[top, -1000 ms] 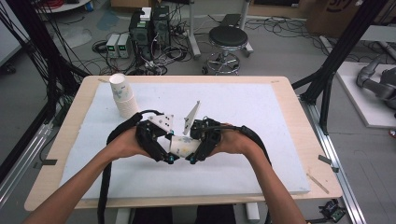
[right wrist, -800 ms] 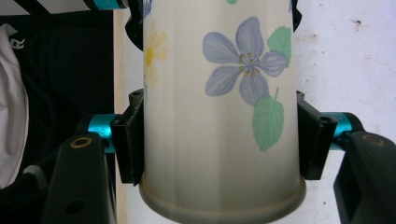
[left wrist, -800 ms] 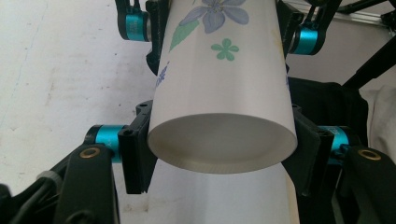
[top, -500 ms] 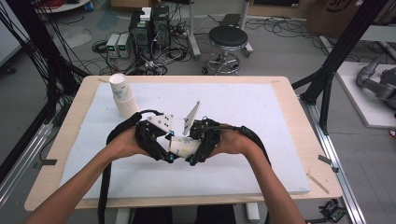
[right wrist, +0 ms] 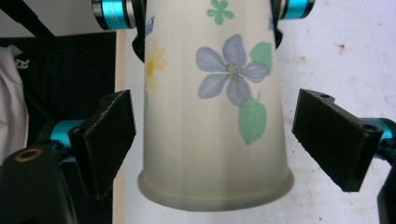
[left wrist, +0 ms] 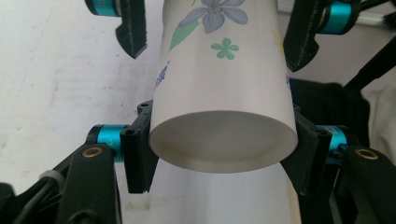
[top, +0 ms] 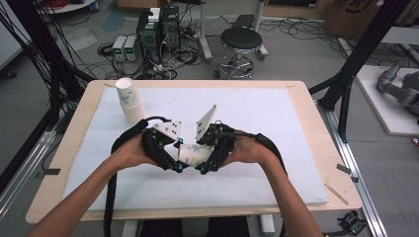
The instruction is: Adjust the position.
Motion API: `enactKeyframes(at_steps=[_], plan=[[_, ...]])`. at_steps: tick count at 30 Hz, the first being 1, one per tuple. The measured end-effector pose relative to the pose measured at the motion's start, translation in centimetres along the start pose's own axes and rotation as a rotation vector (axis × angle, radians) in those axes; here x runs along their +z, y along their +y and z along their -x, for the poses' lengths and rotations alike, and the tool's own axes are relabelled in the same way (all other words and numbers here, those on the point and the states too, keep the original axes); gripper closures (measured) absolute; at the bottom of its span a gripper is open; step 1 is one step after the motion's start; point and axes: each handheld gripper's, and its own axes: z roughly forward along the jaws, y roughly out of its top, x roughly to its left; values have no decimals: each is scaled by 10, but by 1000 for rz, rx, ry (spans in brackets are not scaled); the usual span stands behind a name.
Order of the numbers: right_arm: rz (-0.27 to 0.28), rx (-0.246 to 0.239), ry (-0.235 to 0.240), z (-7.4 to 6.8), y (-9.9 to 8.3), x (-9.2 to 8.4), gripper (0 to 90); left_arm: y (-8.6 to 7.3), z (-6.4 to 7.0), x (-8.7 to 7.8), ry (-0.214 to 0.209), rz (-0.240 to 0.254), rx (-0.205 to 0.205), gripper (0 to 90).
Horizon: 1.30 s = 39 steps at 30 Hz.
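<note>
A white paper cup (top: 193,154) printed with flowers lies level between my two grippers over the white mat. My left gripper (top: 176,162) is shut on its base end, and in the left gripper view its pads (left wrist: 135,161) press both sides of the cup (left wrist: 219,70). My right gripper (top: 209,162) faces it at the rim end. Its jaws have just been opening. In the right gripper view the gripper (right wrist: 215,149) stands open, its pads (right wrist: 334,137) clear of the cup (right wrist: 187,121) on both sides.
A stack of paper cups (top: 129,101) stands at the mat's back left. The white mat (top: 276,123) covers most of the wooden table (top: 321,128). A stool (top: 240,39) and computer gear stand on the floor beyond the table.
Both hands and the cup stay where they were. The right gripper's jaws look slightly wider apart around the cup's rim end.
</note>
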Motion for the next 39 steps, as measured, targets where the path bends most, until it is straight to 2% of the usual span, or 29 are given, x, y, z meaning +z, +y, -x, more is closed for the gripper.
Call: enactKeyframes(at_steps=[1,2,5,8,11,13,16,17,20,22,25,28,29,33,35,36,39], plan=[[36,-10,-5,0,-1,-3,137,-4,1,1,0,42,0,369],[36,-10,-5,0,-1,-3,137,-7,2,1,4,59,-8,369],[81,4,-2,-1,-2,-13,137,-20,3,0,17,102,-23,368],[96,6,-7,-1,-3,-17,137,-25,4,-2,25,122,-23,368],[119,13,-24,-1,-6,-21,137,-32,6,-8,37,177,-29,368],[195,28,-14,0,-13,-23,137,-36,6,-11,42,207,-31,368],[218,39,-23,0,-18,-23,137,-40,7,-14,49,246,-39,368],[255,46,-28,0,-23,-23,137,-42,7,-15,50,258,-38,368],[273,53,-27,-1,-27,-24,137,-45,7,-15,52,269,-41,368],[288,51,-32,-2,-29,-24,137,-48,7,-14,54,304,-57,368],[338,57,-27,-3,-37,-23,137,-52,7,-15,54,355,-62,368],[360,65,-29,-4,-42,-22,137,-57,8,-15,61,394,-66,368],[390,67,-29,-5,-47,-20,138,-60,9,-14,63,427,-74,368],[428,73,-33,-6,-53,-17,138,-65,10,-12,71,463,-80,367],[470,82,-26,-8,-58,-14,138,-68,11,-10,71,492,-84,367],[470,82,-26,-8,-58,-14,138,-68,11,-10,69,503,-85,367],[517,92,-22,-10,-65,-8,138,-71,12,-7,64,538,-83,367]])
